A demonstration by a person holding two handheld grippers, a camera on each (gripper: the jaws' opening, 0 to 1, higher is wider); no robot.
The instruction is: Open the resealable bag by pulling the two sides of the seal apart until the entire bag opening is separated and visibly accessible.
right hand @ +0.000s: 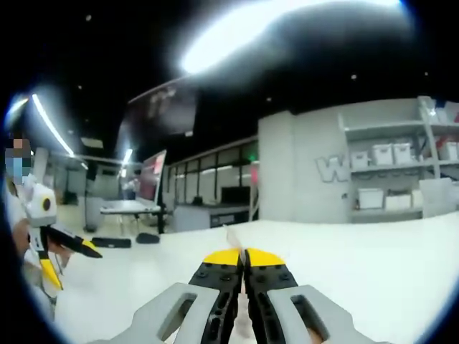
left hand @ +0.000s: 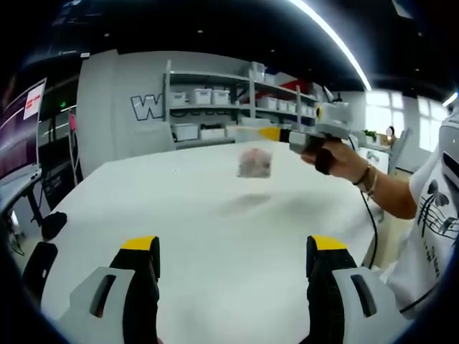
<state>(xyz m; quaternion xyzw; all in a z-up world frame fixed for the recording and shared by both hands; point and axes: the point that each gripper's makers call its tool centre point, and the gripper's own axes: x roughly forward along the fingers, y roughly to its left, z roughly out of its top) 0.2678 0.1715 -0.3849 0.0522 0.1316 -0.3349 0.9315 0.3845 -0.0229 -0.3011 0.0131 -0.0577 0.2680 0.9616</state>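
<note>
The resealable bag (left hand: 254, 162), clear with pinkish contents, hung above the table (left hand: 215, 236), pinched by the closed right gripper (left hand: 276, 134). The left gripper (left hand: 233, 247) stood wide open.

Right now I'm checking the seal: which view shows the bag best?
The left gripper view: the bag hangs whole above the table, pinched by the right gripper. The right gripper view gives a pale sliver between its closed jaws.

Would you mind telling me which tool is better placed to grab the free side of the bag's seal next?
The left tool: it is open and free above the table, while the right tool is shut on the bag, holding it up.
</note>
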